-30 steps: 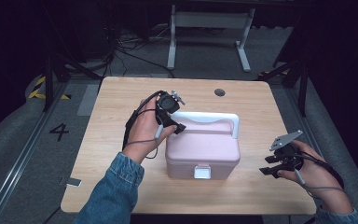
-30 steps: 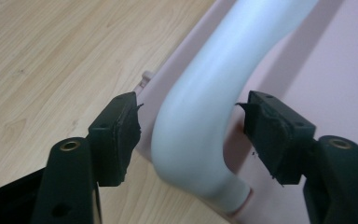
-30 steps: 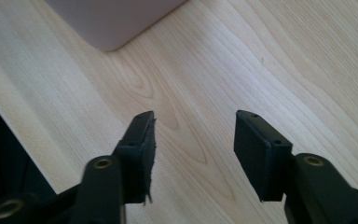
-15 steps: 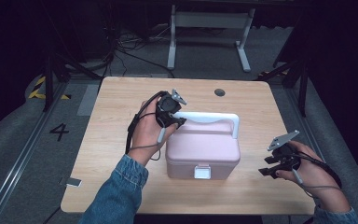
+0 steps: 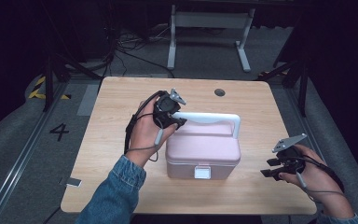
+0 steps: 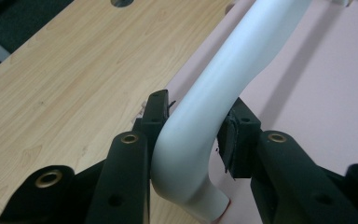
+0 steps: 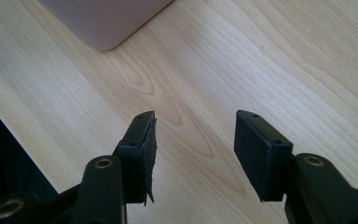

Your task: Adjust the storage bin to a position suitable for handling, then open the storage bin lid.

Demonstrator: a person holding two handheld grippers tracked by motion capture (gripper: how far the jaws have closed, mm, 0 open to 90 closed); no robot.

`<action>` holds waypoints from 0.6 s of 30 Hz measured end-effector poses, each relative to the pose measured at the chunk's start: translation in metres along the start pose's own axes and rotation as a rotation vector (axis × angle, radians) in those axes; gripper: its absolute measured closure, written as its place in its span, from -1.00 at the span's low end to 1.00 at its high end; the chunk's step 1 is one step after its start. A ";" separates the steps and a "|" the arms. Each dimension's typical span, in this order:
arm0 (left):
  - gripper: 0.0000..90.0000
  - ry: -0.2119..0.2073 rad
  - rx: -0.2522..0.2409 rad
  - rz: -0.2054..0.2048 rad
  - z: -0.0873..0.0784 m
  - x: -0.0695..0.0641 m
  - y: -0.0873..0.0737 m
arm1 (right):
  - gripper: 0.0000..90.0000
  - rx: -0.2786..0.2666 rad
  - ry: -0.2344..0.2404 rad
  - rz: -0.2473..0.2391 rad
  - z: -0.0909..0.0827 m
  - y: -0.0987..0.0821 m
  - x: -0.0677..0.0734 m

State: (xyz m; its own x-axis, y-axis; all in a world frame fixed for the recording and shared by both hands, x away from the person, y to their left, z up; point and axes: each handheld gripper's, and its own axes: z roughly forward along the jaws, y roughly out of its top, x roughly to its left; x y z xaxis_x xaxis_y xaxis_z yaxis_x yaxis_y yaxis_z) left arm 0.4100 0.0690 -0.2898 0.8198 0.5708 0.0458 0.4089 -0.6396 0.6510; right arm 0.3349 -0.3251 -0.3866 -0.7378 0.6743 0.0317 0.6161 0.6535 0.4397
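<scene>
Left claw (image 6: 191,140) clamps white handle (image 5: 209,118), running table's width

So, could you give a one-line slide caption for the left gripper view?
Left gripper shut on the white handle of a pink box, at the handle's bend, over the wooden table.

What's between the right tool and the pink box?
Bare wooden tabletop, nothing else. The right gripper view shows the right tool open over it, the pink box ahead; the high view agrees.
</scene>
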 end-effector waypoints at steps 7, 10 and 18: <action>0.50 -0.010 -0.075 -0.025 -0.014 0.005 0.003 | 0.13 -0.080 -0.015 0.006 -0.007 0.003 0.001; 0.50 -0.014 -0.082 -0.033 -0.017 0.008 0.007 | 0.19 -0.147 -0.028 0.007 -0.013 0.006 0.001; 0.49 -0.017 -0.073 -0.060 -0.016 0.017 0.017 | 0.29 -0.349 -0.031 -0.008 -0.032 0.015 0.005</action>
State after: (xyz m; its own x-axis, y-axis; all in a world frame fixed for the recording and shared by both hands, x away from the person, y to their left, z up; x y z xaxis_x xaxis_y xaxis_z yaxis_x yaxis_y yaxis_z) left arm 0.4245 0.0763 -0.2663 0.8017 0.5977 -0.0067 0.4274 -0.5654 0.7055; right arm 0.3315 -0.3228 -0.3517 -0.7302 0.6832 0.0020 0.4751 0.5057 0.7201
